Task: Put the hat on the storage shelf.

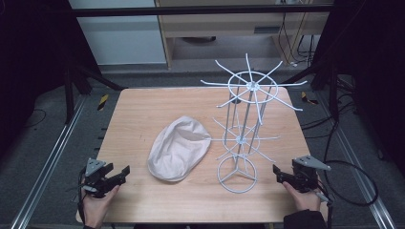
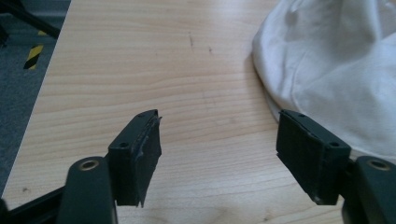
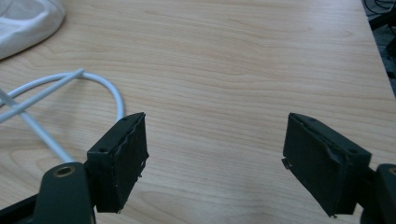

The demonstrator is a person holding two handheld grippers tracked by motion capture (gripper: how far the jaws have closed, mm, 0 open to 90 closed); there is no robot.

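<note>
A pale cream cloth cap [image 1: 179,147] lies flat in the middle of the wooden table [image 1: 143,109]. To its right stands a white wire rack [image 1: 246,124] with spoke arms on two levels and a ring base. My left gripper [image 1: 122,175] rests at the table's front left corner, open and empty; its own view has the cap [image 2: 336,60] ahead to the right. At the front right corner my right gripper [image 1: 277,172] is open and empty too, just right of the rack's base ring [image 3: 70,88].
Metal frame rails run along both sides of the table on a grey carpet. Black cables trail on the floor at the right. A cabinet and a wooden bench stand beyond the far edge.
</note>
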